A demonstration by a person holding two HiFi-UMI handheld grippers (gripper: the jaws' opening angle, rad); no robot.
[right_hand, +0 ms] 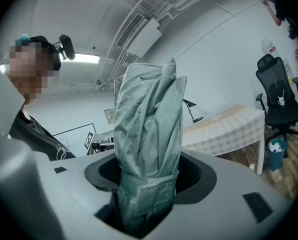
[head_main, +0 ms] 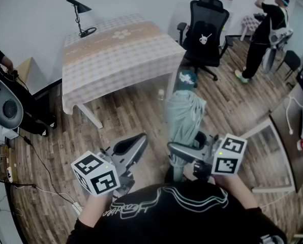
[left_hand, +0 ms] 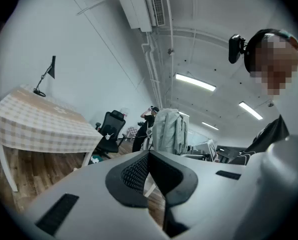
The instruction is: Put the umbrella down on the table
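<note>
A folded pale green umbrella [head_main: 184, 118] stands upright in front of me over the wooden floor, strapped round its lower part [right_hand: 149, 129]. My right gripper [head_main: 188, 145] is shut on it low down, one jaw pressed to each side of the cloth [right_hand: 149, 184]. My left gripper [head_main: 131, 145] is held level beside it to the left, apart from the umbrella, its jaws shut with nothing between them [left_hand: 149, 156]. The table [head_main: 121, 50], with a checked cloth, stands farther ahead to the left, and the umbrella [left_hand: 169, 131] is well short of it.
A black desk lamp [head_main: 80, 14] stands on the table's far corner. A black office chair [head_main: 207, 29] and a teal bin [head_main: 186, 79] sit right of the table. One person [head_main: 268, 29] stands at the back right, another at the left edge. Cables lie on the floor at left.
</note>
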